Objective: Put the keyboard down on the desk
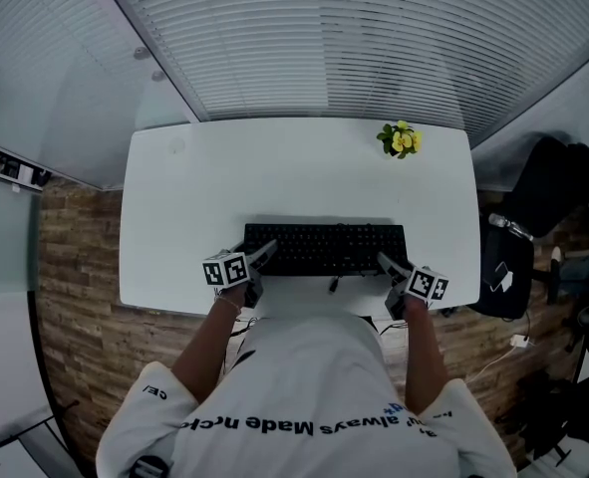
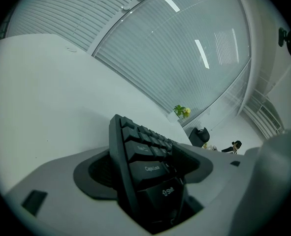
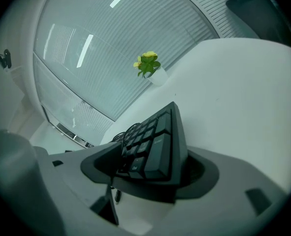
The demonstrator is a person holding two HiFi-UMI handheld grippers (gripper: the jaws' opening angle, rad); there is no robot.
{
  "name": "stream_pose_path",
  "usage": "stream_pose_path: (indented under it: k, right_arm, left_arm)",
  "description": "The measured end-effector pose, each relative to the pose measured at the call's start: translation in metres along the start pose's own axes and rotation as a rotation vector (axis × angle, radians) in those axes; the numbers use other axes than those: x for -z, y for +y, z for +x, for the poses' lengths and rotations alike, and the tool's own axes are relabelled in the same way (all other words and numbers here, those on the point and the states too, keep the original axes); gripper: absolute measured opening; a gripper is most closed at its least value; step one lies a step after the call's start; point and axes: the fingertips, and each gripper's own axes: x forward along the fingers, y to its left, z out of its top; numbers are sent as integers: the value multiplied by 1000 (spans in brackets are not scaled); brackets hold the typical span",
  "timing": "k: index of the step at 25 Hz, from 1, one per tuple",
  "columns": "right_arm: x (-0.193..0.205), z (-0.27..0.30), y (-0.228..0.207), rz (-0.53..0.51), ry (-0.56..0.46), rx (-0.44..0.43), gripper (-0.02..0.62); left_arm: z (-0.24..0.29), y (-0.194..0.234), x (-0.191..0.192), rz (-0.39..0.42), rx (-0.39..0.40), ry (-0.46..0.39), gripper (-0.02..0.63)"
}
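A black keyboard [image 1: 324,249] lies flat on the white desk [image 1: 274,182], close to its near edge. My left gripper [image 1: 259,257] sits at the keyboard's left end and my right gripper [image 1: 389,264] at its right end. In the left gripper view the Caps Lock end of the keyboard [image 2: 145,166] stands between the jaws, with a dark gap beside its edge. In the right gripper view the other end [image 3: 155,146] also sits between the jaws, loosely framed. Both grippers look open around the keyboard, not pressing on it.
A small pot of yellow flowers [image 1: 400,139] stands at the desk's far right corner. A black office chair [image 1: 548,192] is beside the desk's right side. Slatted blinds run behind the desk. The keyboard's cable [image 1: 334,285] hangs over the near edge.
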Motion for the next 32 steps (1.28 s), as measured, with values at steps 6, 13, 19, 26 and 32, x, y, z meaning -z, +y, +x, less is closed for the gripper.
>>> stream_pose_path:
  k: [6,13,19,26,32]
  right_arm:
    - [8,4,-10,3,18,52,351]
    - [8,5,-10,3,20,66,356]
    - [8,6,-10,-6,27,79,366]
    - [9,6,-10,-29,39,105,376]
    - [10,6,-12,-41,41,121,380]
  left_arm:
    - [3,11,10,-7,-29,33,351]
    - [3,4,8,-16,-27,54,353]
    - [2,4,4,11,-46,52,362]
    - [1,8,4,24,-62,52,371]
    - [1,9,5,33,-63,44,373]
